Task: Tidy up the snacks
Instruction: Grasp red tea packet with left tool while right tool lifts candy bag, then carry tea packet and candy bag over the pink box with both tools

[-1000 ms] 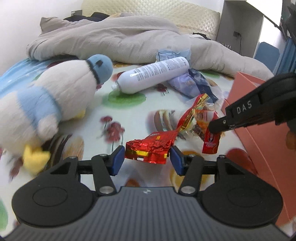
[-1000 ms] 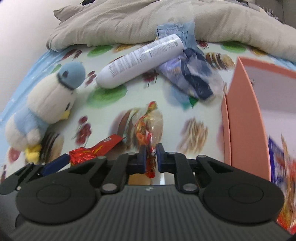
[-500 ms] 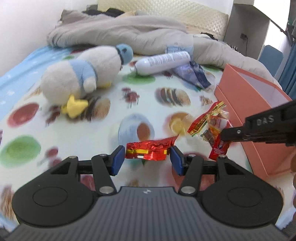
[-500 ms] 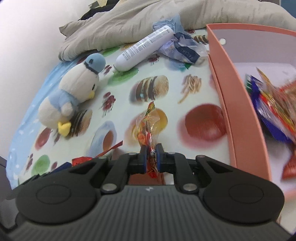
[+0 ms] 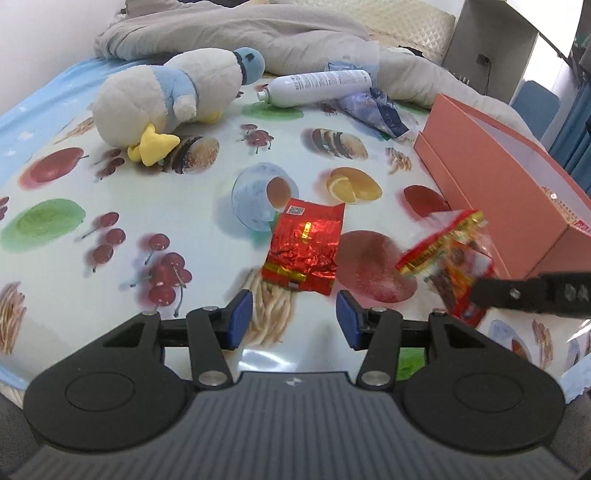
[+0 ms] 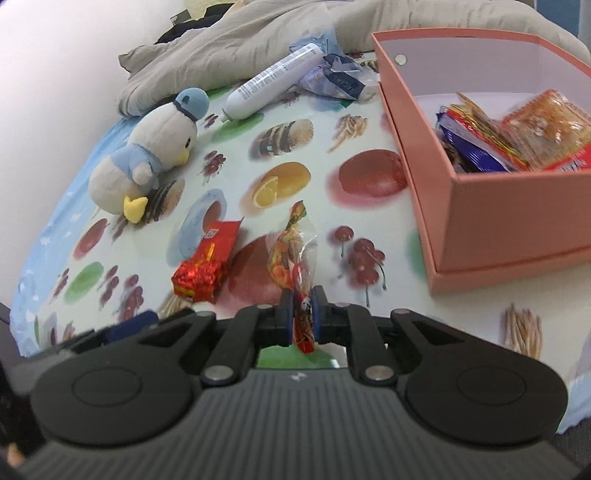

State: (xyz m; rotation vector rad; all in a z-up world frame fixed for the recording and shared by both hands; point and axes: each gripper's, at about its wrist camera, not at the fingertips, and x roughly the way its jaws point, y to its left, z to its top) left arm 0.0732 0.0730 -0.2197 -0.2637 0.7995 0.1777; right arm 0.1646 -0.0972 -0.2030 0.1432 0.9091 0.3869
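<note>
A red foil snack packet (image 5: 304, 245) lies flat on the patterned bed sheet, just beyond my open, empty left gripper (image 5: 294, 320). It also shows in the right wrist view (image 6: 205, 266). My right gripper (image 6: 302, 320) is shut on a clear orange-and-red snack bag (image 6: 295, 254), held above the sheet; the bag shows in the left wrist view (image 5: 448, 262). A salmon box (image 6: 491, 218) with several snack packs (image 6: 517, 136) inside stands at the right.
A plush penguin (image 5: 173, 92), a white bottle (image 5: 317, 86) and a crumpled blue-and-clear bag (image 5: 376, 110) lie farther back. A grey blanket (image 5: 258, 33) is bunched behind them. The box also shows in the left wrist view (image 5: 498, 177).
My left gripper has let go of the red foil packet, which now lies on the sheet. Both grippers have pulled back and up; the right one still holds its bag.
</note>
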